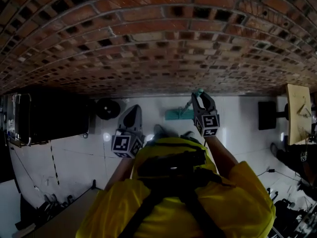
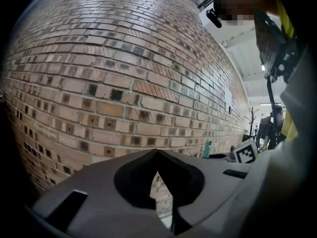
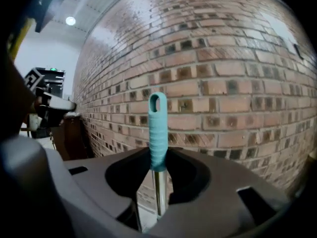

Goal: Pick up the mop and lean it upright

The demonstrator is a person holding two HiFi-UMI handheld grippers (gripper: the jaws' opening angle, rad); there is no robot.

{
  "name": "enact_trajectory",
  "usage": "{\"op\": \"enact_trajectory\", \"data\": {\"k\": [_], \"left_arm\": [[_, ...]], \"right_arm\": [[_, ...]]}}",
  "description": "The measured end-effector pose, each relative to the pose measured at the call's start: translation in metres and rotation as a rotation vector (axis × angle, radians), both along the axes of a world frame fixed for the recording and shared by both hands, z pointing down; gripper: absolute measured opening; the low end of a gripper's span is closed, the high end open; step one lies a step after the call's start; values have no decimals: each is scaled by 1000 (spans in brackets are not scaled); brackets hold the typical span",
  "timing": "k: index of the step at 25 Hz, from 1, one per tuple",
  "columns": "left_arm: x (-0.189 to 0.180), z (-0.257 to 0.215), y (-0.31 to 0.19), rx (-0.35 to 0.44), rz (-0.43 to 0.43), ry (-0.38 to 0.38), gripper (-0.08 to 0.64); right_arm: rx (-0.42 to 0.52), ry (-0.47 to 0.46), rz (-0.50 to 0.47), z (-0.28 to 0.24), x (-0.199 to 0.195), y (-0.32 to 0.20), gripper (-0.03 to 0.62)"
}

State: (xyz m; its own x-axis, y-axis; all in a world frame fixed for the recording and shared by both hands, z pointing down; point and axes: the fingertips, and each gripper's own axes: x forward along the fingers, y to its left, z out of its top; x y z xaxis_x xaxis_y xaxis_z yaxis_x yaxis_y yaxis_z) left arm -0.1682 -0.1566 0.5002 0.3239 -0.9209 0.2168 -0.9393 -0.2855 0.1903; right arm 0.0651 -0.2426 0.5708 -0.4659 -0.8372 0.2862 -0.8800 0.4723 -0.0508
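The mop stands nearly upright in front of the brick wall (image 1: 158,38). Its teal head (image 1: 174,114) rests on the white floor at the wall's foot. In the right gripper view the teal ribbed handle (image 3: 157,128) with a hanging loop rises out of the jaws, and the metal shaft runs down between them. My right gripper (image 3: 158,168) (image 1: 199,96) is shut on the mop handle just below the teal grip. My left gripper (image 1: 131,115) (image 2: 157,153) hangs to the left of the mop, apart from it, with its jaws together and nothing in them.
A black cabinet (image 1: 54,115) stands against the wall at the left, with a round black object (image 1: 107,108) beside it. At the right are a black box (image 1: 267,115) and a wooden board (image 1: 298,110). Cables lie on the floor at the lower right (image 1: 277,177).
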Motion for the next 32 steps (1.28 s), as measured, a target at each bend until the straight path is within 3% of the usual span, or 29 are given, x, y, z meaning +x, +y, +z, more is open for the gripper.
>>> {"op": "enact_trajectory", "data": {"k": [5,7,14,18,23,25,26,28,30,32], "left_arm": [[-8,7,8,-18,-28,0,0],[-11,9,11,-23,-27,-4,0],[-18,7,1,-25,-47,11,0],[-18,8,-2,-39,-41,26,0],[-12,-2,-9,-32,-21,29,0],[-13,-1,-12,-30,-21,24,0],[-13,1,-12,-33,-22,23,0],[-15,7,-12,-43,-26,26,0],[-15,12,-12,-55,-34,33,0],[-14,16,-13,-67,-37,38,0]], "right_arm": [[-115,73,0,84,-17,-40,114],[-118,89,13,99,-22,-55,115],[-104,131,67,108,-44,-115,120],[-161,216,138,123,-41,-133,126],[-212,214,122,133,-40,-140,244],[-191,187,112,121,-37,-135,242],[-170,156,100,109,-35,-126,237],[-100,87,61,73,-29,-97,160],[-19,33,22,30,-15,-58,32],[9,-24,2,-5,2,-15,6]]}}
